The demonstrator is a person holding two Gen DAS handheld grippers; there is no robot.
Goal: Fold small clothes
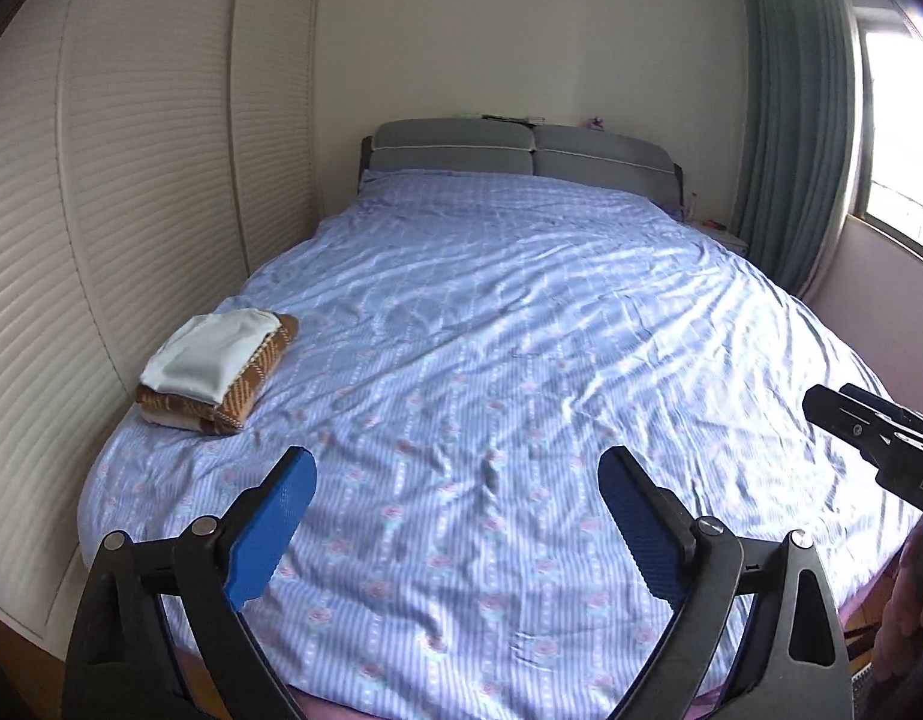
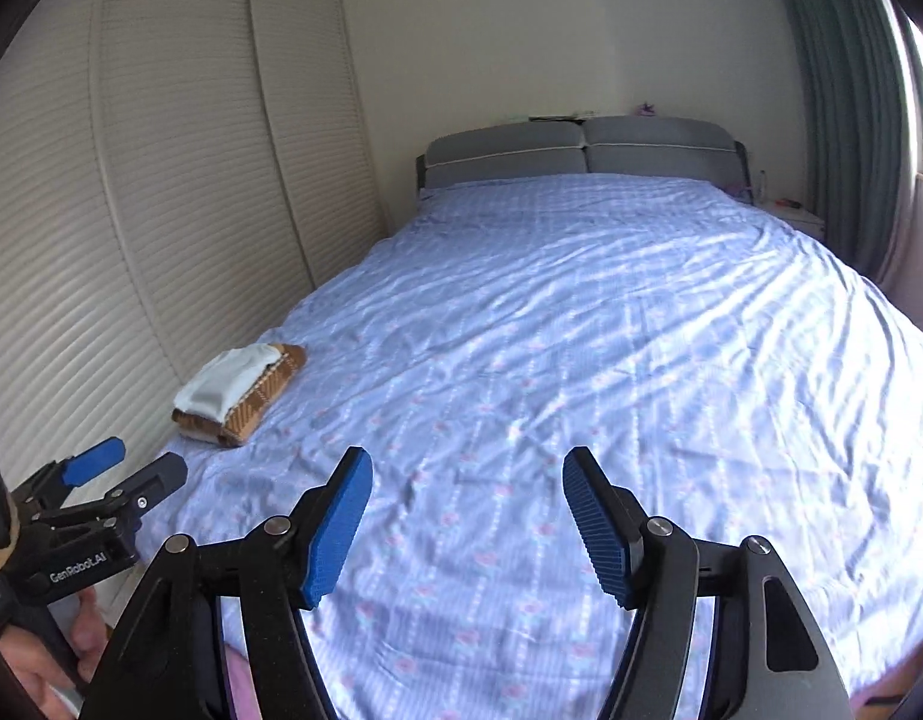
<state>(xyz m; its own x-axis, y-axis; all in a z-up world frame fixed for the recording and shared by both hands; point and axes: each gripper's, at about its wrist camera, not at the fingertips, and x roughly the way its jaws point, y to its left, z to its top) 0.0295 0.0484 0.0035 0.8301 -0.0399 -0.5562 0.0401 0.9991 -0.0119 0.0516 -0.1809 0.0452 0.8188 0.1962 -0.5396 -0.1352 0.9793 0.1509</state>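
While both claws hang spread and empty over the bed point(image 1: 521, 312), the folding looks done.
Left gripper point(image 1: 458, 501) and right gripper point(image 2: 467, 510) hold nothing; the 2 folded clothes, white piece point(image 1: 206, 354) atop brown striped one point(image 1: 254, 381), sit stacked near the bed's left edge, beside the louvred wardrobe point(image 1: 131, 180). I judge it best to keep both clear of that stack, leaving it square.

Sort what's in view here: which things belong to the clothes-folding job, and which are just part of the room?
Job:
- folded white garment, top of the stack
- folded brown patterned garment, underneath
- left gripper, open, holding nothing
- right gripper, open, holding nothing

Just there:
- blue floral bedsheet
- grey headboard
- louvred wardrobe doors
- green curtain
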